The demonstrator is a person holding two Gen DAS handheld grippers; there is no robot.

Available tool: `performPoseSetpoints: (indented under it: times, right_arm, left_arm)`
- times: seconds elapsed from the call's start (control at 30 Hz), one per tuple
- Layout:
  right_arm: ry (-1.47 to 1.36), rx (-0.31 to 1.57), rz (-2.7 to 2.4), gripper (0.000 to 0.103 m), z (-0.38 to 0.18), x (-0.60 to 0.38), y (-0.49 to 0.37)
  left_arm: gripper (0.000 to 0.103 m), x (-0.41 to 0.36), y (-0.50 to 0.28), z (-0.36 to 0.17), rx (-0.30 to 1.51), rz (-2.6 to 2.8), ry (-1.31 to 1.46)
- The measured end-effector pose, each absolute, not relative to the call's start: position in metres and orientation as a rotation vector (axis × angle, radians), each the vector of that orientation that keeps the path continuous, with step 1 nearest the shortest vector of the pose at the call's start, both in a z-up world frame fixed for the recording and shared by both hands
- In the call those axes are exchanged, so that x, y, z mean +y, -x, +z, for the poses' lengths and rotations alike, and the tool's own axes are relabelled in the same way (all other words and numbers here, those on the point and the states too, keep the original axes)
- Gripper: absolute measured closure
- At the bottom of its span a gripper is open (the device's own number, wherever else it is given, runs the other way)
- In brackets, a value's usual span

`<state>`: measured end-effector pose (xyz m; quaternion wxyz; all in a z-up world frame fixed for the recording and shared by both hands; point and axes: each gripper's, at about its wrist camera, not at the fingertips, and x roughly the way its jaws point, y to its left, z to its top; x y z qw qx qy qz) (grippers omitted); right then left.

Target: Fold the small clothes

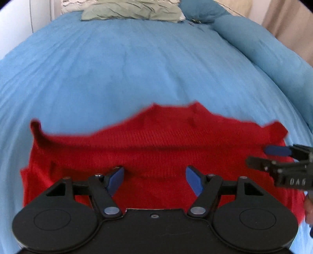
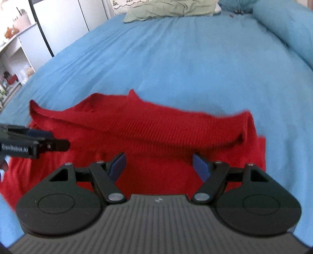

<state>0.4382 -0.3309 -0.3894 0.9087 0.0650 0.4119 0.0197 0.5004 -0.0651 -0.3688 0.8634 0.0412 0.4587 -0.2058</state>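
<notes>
Left wrist view: left gripper (image 1: 154, 176) angled down over red ribbed knit garment (image 1: 156, 140) lying folded on blue bed cover (image 1: 117, 68); jaws spread, empty. Right gripper (image 1: 262, 155) enters at right edge.

Right wrist view: right gripper (image 2: 158, 163) tilted down above garment (image 2: 146, 127), jaws wide apart, nothing pinched. Left gripper (image 2: 58, 139) enters at left.

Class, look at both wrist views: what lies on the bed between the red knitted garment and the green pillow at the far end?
Nothing: between the red garment and the green pillow only bare blue bedcover shows, in both wrist views.
</notes>
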Motion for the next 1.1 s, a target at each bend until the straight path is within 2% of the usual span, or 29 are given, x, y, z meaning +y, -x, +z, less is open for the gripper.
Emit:
performPoseSetpoints:
  times: [0.23,0.43,0.5,0.53,0.57,0.73,0.83,1.1]
  right_arm:
    - [-0.11,0.777,-0.019,0.013,-0.381,-0.337,-0.476]
    - [-0.16,0.728,-0.043,0.013,-0.357,-0.352,-0.453]
    - [-0.208,0.707,-0.049,0.012,-0.345,-0.358,-0.431]
    - [-0.217,0.696,-0.063,0.011,-0.339,-0.359,-0.417]
    - [-0.211,0.69,-0.075,0.008,-0.334,-0.359,-0.405]
    - [-0.213,0.66,-0.153,0.004,-0.314,-0.352,-0.332]
    - [-0.215,0.715,-0.206,0.004,-0.317,-0.342,-0.296]
    - [-0.575,0.81,-0.297,0.005,-0.38,-0.351,-0.236]
  left_arm:
    - [0.029,-0.046,-0.536,-0.346,0.884,-0.319,0.001]
    - [0.028,-0.039,-0.505,-0.322,0.876,-0.254,-0.037]
    - [0.022,-0.037,-0.483,-0.311,0.856,-0.242,-0.057]
    - [0.008,-0.036,-0.471,-0.306,0.847,-0.229,-0.073]
    - [0.0,-0.036,-0.457,-0.302,0.831,-0.207,-0.086]
    - [0.0,-0.038,-0.406,-0.305,0.832,-0.203,-0.096]
    - [0.0,-0.051,-0.389,-0.316,0.864,-0.223,-0.123]
    - [0.0,-0.081,-0.382,-0.348,0.927,-0.277,-0.153]
